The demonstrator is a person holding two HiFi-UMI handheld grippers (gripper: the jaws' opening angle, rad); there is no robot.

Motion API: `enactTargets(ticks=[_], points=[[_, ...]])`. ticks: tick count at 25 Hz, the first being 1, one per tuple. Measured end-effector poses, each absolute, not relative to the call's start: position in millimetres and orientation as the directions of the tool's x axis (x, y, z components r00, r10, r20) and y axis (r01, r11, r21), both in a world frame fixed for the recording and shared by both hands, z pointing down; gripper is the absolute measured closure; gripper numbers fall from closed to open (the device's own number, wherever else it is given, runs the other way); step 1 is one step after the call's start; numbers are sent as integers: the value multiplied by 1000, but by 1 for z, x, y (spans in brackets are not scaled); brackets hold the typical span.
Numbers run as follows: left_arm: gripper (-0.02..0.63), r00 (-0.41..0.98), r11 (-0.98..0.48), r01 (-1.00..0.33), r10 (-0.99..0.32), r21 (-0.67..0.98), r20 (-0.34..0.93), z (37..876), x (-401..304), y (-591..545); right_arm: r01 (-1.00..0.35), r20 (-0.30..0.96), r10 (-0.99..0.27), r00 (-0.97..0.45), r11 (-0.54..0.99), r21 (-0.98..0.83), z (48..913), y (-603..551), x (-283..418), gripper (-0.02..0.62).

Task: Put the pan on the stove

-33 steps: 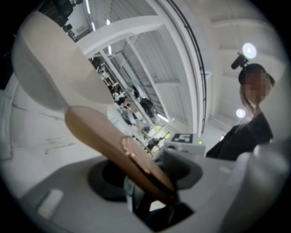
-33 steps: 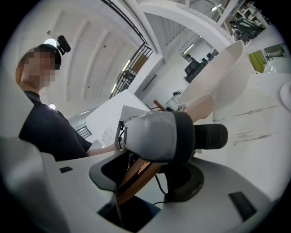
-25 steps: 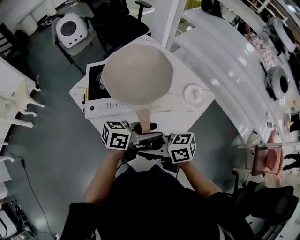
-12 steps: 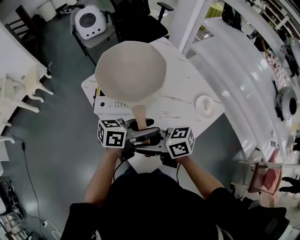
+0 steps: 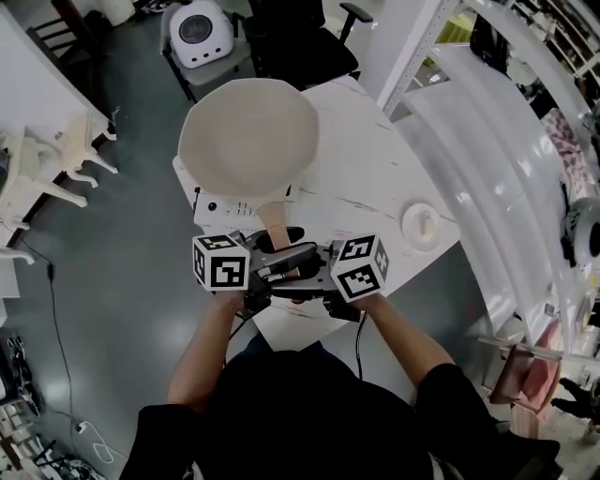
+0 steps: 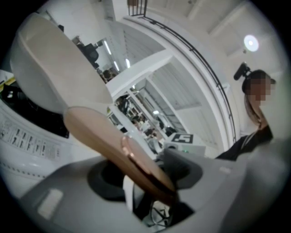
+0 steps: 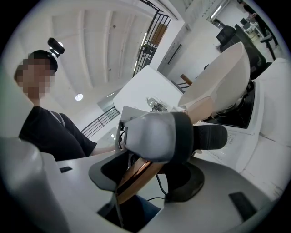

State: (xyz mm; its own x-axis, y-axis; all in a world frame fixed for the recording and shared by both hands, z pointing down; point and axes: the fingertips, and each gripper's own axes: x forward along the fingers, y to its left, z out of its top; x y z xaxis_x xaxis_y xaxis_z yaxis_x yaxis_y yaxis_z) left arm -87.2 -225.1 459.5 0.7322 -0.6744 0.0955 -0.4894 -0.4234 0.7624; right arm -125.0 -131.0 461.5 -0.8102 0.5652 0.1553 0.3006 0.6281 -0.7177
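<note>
A large beige pan (image 5: 248, 141) with a wooden handle (image 5: 275, 220) hangs over the white stove (image 5: 234, 208) at the table's left end and hides most of it. Only the stove's control strip shows below the bowl. My left gripper (image 5: 267, 272) and right gripper (image 5: 314, 272) face each other, both shut on the handle's near end. In the left gripper view the handle (image 6: 113, 145) runs up from my left gripper (image 6: 145, 182) to the pan (image 6: 45, 68), above the stove (image 6: 18, 132). The right gripper view shows the handle's end (image 7: 136, 175) in the right gripper (image 7: 132, 182), with the pan (image 7: 223, 77) beyond.
A small white dish (image 5: 420, 225) sits on the white table (image 5: 356, 178) to the right. A black office chair (image 5: 300, 37) and a round white appliance (image 5: 195, 28) stand behind the table. White shelving (image 5: 487, 141) runs along the right, and white furniture (image 5: 47, 159) stands at the left.
Both grippers have carried the pan to the left across the table. It now covers the stove's black glass, which showed at the pan's left a second ago.
</note>
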Motion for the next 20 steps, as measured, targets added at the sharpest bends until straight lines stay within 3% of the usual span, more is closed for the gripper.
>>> enactTargets(ticks=[20], points=[[364,639,-332,-510,-764,794,91,481,-92,-276,353,182,679,-711,569,-743,482,-177,-116,365]])
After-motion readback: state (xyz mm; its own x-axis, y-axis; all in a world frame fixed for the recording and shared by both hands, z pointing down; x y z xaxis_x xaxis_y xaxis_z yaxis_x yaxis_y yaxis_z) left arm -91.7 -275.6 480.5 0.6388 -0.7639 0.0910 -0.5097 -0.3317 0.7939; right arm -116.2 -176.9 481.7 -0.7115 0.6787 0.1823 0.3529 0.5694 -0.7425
